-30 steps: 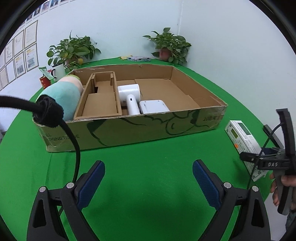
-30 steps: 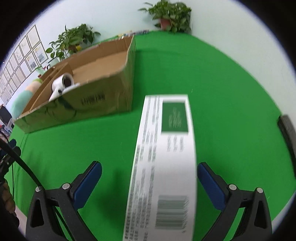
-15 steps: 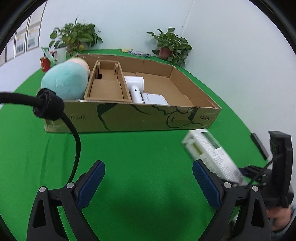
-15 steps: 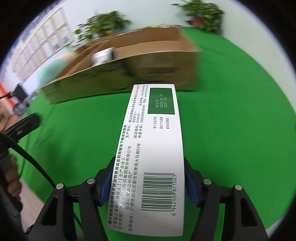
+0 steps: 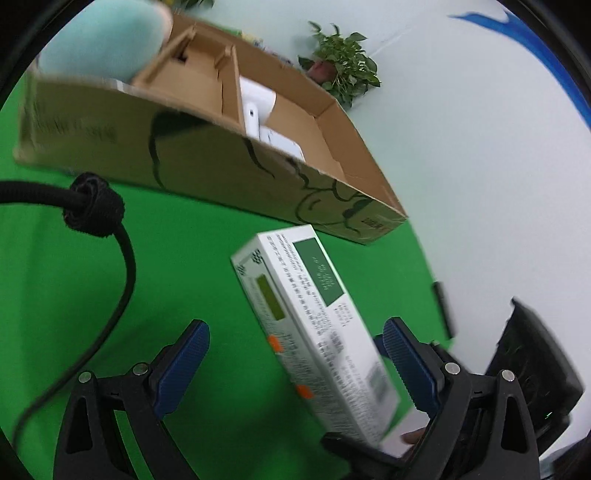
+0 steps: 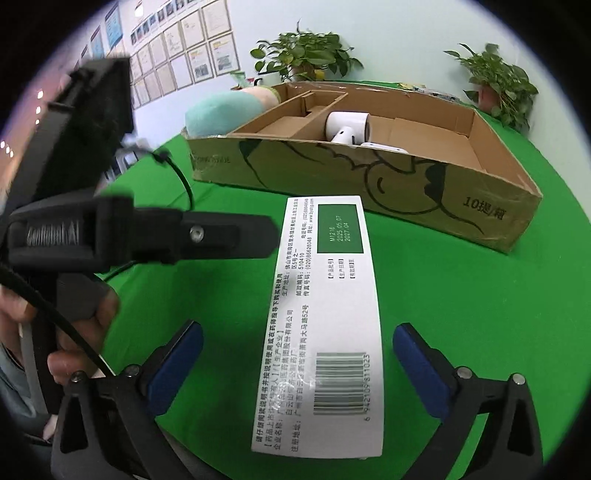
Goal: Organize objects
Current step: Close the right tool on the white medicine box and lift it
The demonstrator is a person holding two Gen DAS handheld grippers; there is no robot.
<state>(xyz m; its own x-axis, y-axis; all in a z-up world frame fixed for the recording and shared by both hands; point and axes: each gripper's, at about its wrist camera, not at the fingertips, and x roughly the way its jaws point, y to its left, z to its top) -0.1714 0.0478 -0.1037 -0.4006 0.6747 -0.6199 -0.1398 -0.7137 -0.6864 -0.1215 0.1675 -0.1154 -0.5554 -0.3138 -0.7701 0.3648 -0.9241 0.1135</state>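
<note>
Pale wall (image 6: 388, 33), framed papers (image 6: 184, 66), potted plants (image 6: 306, 55), green tabletop (image 6: 480, 314)

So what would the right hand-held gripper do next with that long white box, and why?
Probably close again on the white medicine box. The right hand-held gripper has just opened wide, its pads clear of the box between them, and the cardboard box ahead has bare floor.

Bright, even indoor light, source not visible. Soft faint shadows on green table cloth (image 5: 74, 295) under gripper fingers. Strong fisheye bending, black vignette ring at edges of both views. Left wrist view motion-blurred: cardboard box (image 5: 207, 147) and white carton (image 5: 317, 332) smeared, print unreadable. Right wrist view sharper; carton print legible, small glare patch over barcode (image 6: 341, 384), near-left black gripper body soft.
</note>
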